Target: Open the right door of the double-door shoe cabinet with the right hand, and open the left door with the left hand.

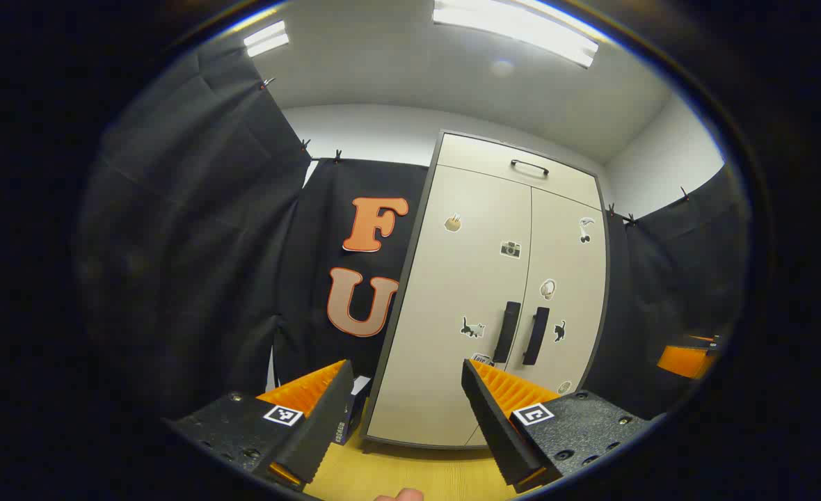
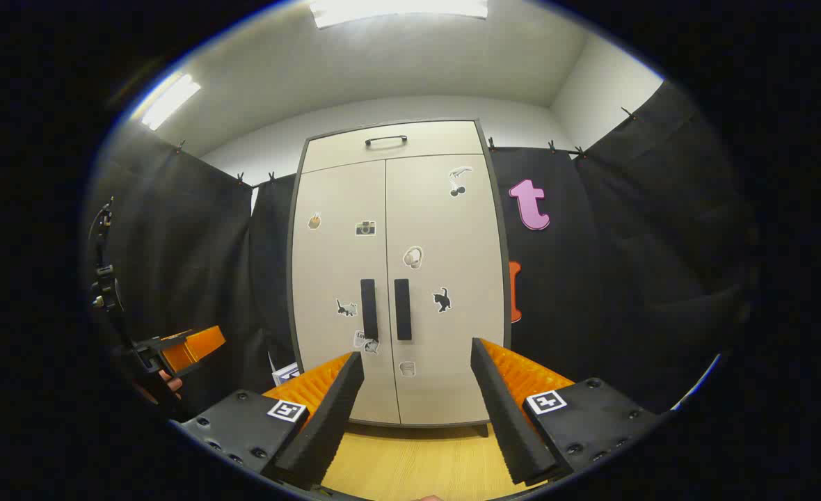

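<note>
Standing on the floor [image 2: 417,456] against the booth's back wall, the shoe cabinet [image 2: 396,278] is seen with both doors shut, its 2 handles side by side along the centre seam. The right gripper [image 2: 417,407] is held well short of the right handle [image 2: 402,309], fingers spread and empty. The left gripper [image 1: 407,424] is likewise parted and empty, off towards the cabinet's left edge. The left handle [image 1: 506,332] could be taken by mistake, since the handles nearly touch.
</note>
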